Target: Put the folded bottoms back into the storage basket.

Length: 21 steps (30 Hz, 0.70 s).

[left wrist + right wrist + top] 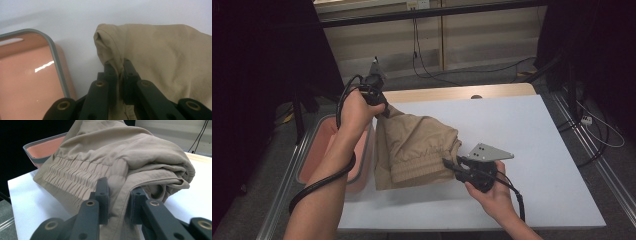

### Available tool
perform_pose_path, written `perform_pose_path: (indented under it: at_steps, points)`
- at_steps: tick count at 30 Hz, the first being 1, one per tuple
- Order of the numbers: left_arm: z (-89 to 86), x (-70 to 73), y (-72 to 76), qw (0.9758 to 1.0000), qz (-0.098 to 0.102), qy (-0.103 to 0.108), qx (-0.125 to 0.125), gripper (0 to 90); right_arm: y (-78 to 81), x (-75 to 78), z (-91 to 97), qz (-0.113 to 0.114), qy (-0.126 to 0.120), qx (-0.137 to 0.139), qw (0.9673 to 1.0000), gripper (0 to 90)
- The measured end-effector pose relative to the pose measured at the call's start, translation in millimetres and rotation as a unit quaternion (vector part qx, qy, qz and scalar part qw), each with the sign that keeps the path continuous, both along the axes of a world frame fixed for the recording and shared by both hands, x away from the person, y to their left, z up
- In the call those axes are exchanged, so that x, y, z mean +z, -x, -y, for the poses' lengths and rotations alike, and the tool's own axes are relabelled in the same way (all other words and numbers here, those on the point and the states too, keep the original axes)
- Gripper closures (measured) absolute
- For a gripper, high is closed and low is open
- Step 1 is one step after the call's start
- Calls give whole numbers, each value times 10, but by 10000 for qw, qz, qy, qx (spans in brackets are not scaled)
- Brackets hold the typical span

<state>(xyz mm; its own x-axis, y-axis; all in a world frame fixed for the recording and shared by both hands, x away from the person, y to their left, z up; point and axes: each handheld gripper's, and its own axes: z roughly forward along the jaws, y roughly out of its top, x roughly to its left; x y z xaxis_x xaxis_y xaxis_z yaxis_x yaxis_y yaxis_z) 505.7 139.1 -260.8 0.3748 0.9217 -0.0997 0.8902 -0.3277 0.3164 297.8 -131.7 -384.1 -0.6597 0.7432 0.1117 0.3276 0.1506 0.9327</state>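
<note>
So far the table [532, 150] bears beige pants [417, 150] beside a pink bin [319, 150], lifted at 2 corners, not yet spread or folded. Left gripper [384, 111] pinches a far corner; right gripper [451, 165] pinches cloth nr the waistband. Legs are bunched, hard to trace.

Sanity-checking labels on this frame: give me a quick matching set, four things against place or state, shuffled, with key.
1 left gripper
2 right gripper
3 tan garment
4 pink bin

A beside the table's left edge
B shut on the elastic waistband end
C shut on a raised fabric corner
D draped between both grippers on the white table

Pairs: 1-C, 2-B, 3-D, 4-A
</note>
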Motion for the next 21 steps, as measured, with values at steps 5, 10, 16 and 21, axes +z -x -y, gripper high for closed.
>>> perform_pose_path:
  at_steps: [5,10,16,21]
  points:
    - [-37,50,4,10000,23,-26,14,850,-14,22,-33,53,-2,13,10000,745]
    - [-65,61,7,10000,18,-46,35,850,-19,28,-63,76,-7,35,10000,745]
    - [-75,65,7,10000,40,-49,39,850,-25,23,-73,92,-13,46,9999,745]
    - [-84,107,13,10000,53,-60,38,850,-33,23,-83,137,0,36,9999,745]
